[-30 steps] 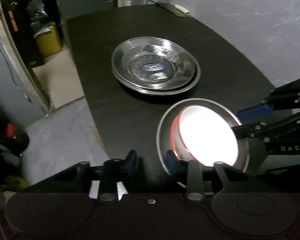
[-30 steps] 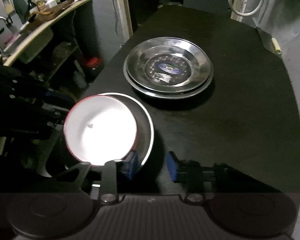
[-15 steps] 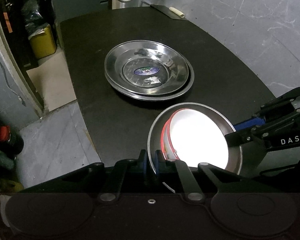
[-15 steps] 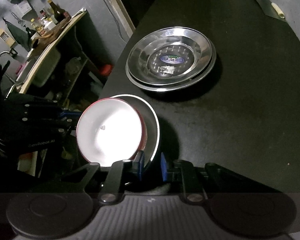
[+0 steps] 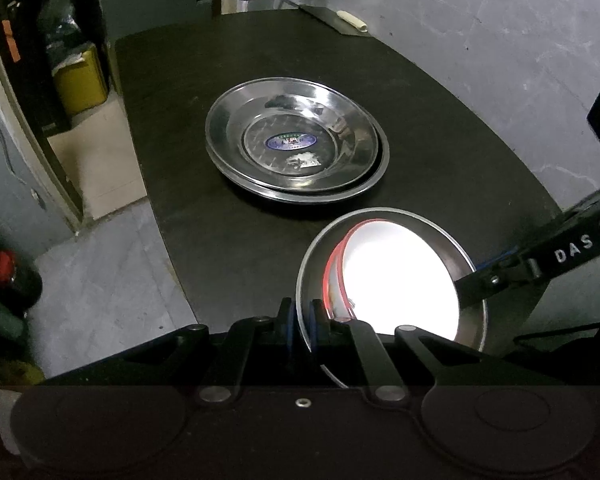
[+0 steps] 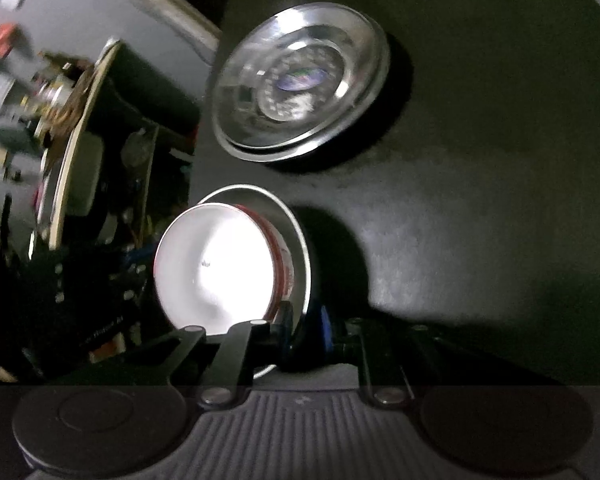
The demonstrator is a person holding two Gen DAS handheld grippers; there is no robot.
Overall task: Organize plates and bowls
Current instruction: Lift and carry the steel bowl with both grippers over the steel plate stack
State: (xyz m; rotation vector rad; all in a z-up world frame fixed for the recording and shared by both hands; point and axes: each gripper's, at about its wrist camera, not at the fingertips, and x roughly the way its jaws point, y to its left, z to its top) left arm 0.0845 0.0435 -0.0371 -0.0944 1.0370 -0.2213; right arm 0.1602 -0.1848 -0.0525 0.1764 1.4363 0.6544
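A: Where do we stand with the left gripper [image 5: 299, 322]?

B: We have its two blue pads pinched nearly together on the near rim of the steel bowl [image 5: 466, 258], one pad inside the wall and one outside. The gap between them is only the thickness of the metal.

A: And the right gripper [image 6: 306, 326]?

B: We grip the same steel bowl [image 6: 300, 236] there, on the opposite rim, with the fingers drawn close on either side of the wall. From the left wrist view, we see that gripper's black frame coming in from the right edge.

A: What sits inside?

B: A white bowl with a red rim [image 5: 400, 276] nests in the steel one. In the right wrist view the white bowl [image 6: 216, 272] looks tilted with the picture; that view is blurred, so we cannot tell whether the pair touches the black table [image 5: 440, 120].

A: And the rest of the dishes?

B: Two steel plates [image 5: 296, 148] lie stacked farther back on the table, the upper one bearing a blue oval sticker [image 5: 290, 142]. They sit apart from the held bowls, near but not touching. We also see the stack [image 6: 300, 88] from the right wrist.
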